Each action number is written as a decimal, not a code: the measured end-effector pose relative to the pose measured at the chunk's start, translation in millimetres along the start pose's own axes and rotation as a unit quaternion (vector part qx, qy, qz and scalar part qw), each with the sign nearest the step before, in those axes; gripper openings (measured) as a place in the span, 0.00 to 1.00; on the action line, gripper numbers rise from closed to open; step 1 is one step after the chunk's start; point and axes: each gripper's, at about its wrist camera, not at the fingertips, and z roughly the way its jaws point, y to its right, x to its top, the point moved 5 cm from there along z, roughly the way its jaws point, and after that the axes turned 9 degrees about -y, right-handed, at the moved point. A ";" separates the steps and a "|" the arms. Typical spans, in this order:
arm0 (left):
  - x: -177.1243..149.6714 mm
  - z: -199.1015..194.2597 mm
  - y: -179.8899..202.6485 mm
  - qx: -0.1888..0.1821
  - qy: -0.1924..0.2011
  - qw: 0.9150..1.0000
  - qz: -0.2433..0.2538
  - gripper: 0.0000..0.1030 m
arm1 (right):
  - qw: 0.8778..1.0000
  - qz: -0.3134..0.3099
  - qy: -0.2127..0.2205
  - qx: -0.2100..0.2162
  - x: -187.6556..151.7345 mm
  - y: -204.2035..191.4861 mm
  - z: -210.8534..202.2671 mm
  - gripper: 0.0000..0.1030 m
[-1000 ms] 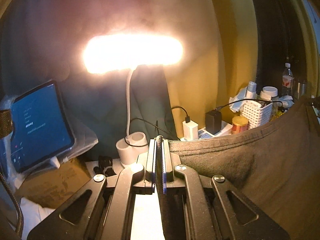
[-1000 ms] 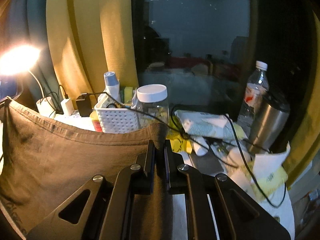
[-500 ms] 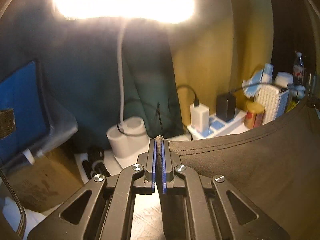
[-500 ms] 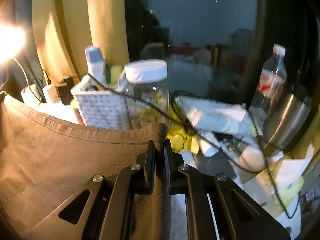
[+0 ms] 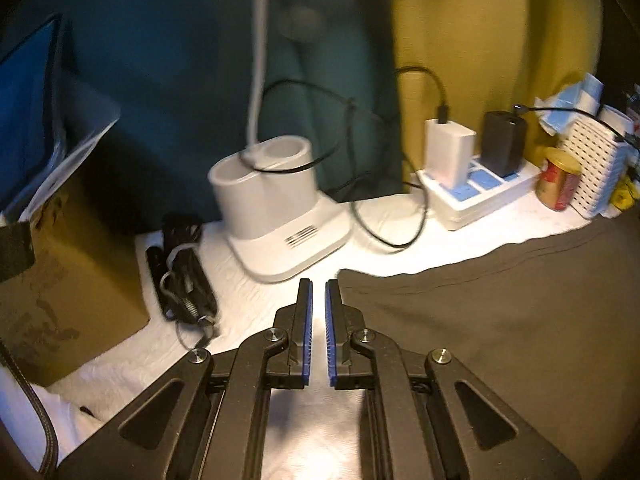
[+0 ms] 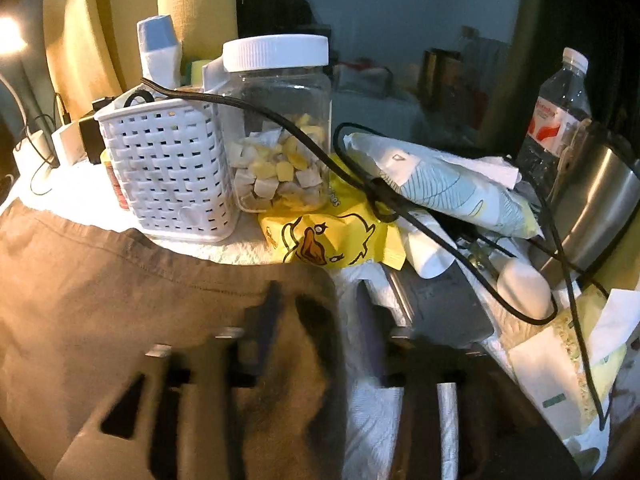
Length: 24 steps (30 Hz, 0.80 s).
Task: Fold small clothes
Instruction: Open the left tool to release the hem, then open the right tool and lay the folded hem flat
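A dark brown garment (image 5: 500, 320) lies flat on the white table covering (image 5: 248, 312), its top hem toward the clutter at the back. My left gripper (image 5: 318, 284) hangs just off the garment's left corner. Its jaws are opening, with a narrow gap between the blue pads (image 5: 307, 320) and nothing in it. In the right wrist view the garment (image 6: 120, 300) fills the lower left. My right gripper (image 6: 318, 288) is blurred and its jaws are opening wide. The garment's right corner lies loose between them, with neither pad pressing on it.
Behind the left corner stand a white lamp base (image 5: 276, 200), a power strip (image 5: 476, 196), a cable bundle (image 5: 184, 272) and a cardboard box (image 5: 60, 280). Close behind the right corner are a white basket (image 6: 168, 172), a jar (image 6: 280, 128), a yellow duck pack (image 6: 328, 240) and a steel tumbler (image 6: 592, 208).
Both grippers came down toward the table holding the garment's top edge. Both have let go of it, the right one opening wide, and the cloth now lies flat.
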 end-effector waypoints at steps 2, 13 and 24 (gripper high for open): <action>-2.0 -3.5 -6.5 0.004 -0.001 1.000 -0.007 0.05 | 1.000 -0.002 0.001 -0.003 -1.2 -0.3 -2.5 0.53; -41.4 -52.8 -24.3 -0.047 0.009 0.996 -0.075 0.84 | 1.000 0.012 0.006 -0.005 -23.9 12.6 -43.6 0.53; -90.5 -94.6 -6.4 -0.087 0.000 0.994 -0.073 0.84 | 0.999 0.043 0.009 -0.010 -78.7 29.2 -102.5 0.53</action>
